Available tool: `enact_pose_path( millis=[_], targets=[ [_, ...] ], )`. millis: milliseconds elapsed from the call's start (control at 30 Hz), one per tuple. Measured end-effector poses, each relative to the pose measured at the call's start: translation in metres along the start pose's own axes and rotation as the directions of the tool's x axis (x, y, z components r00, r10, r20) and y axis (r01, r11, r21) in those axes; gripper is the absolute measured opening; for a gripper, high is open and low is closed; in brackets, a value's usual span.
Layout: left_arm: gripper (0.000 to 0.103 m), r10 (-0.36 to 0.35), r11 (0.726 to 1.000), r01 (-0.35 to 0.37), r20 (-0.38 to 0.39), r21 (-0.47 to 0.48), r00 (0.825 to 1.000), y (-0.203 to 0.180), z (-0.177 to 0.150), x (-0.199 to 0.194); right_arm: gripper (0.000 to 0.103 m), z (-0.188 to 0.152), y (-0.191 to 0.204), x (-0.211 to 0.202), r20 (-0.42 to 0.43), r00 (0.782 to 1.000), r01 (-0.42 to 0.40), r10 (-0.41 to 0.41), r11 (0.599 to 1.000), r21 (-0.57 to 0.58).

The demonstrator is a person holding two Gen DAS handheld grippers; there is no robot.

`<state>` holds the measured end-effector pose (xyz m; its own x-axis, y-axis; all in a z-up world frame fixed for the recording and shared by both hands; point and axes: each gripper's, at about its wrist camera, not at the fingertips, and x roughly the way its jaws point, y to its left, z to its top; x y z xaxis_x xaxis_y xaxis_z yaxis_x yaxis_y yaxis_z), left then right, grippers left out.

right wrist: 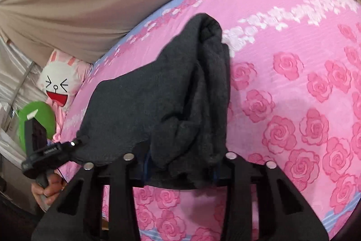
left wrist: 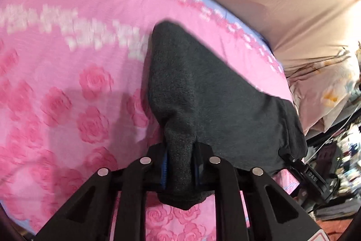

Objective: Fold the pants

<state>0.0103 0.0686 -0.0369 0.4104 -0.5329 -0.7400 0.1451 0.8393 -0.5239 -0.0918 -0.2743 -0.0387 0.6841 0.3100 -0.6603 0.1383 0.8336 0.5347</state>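
— How did the pants [left wrist: 203,92] look?
— Dark grey knit, bunched and doubled over — lifted above the pink rose bedspread [left wrist: 67,83], near its far edge.
— And the claws?
— I had the left gripper [left wrist: 180,164] pinching one bunched end, the right gripper [right wrist: 180,164] pinching the other; cloth stretched between them.

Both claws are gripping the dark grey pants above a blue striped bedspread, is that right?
Not quite: the bedspread is pink with a rose print, as the left wrist view shows. The rest holds: the left claw and right claw both grip the dark grey pants.
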Motion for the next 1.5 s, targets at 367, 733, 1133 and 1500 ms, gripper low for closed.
enact_pose_path(
  millis=[367, 733, 1133, 1500],
  targets=[
    [0.062, 0.178, 0.984, -0.178, -0.047, 0.010, 0.983, 0.017, -0.030, -0.021, 0.068, -0.038, -0.001, -0.012, -0.046, 0.999, -0.002, 0.003, 1.000, 0.020],
    [0.079, 0.217, 0.972, -0.213, -0.025, 0.100, 0.976, -0.014, -0.019, 0.005, 0.085, -0.032, 0.008, 0.011, -0.032, 0.995, -0.096, 0.098, 0.994, 0.047],
    [0.082, 0.245, 0.958, -0.241, -0.006, 0.158, 0.970, -0.036, -0.002, 0.036, 0.083, -0.018, 0.010, 0.036, 0.005, 0.996, -0.089, 0.089, 0.995, 0.051],
    [0.055, 0.185, 0.976, -0.179, -0.040, 0.123, 0.982, -0.035, 0.005, 0.036, 0.051, -0.019, -0.006, 0.032, 0.003, 0.998, -0.068, 0.068, 0.995, 0.079]
  ],
)
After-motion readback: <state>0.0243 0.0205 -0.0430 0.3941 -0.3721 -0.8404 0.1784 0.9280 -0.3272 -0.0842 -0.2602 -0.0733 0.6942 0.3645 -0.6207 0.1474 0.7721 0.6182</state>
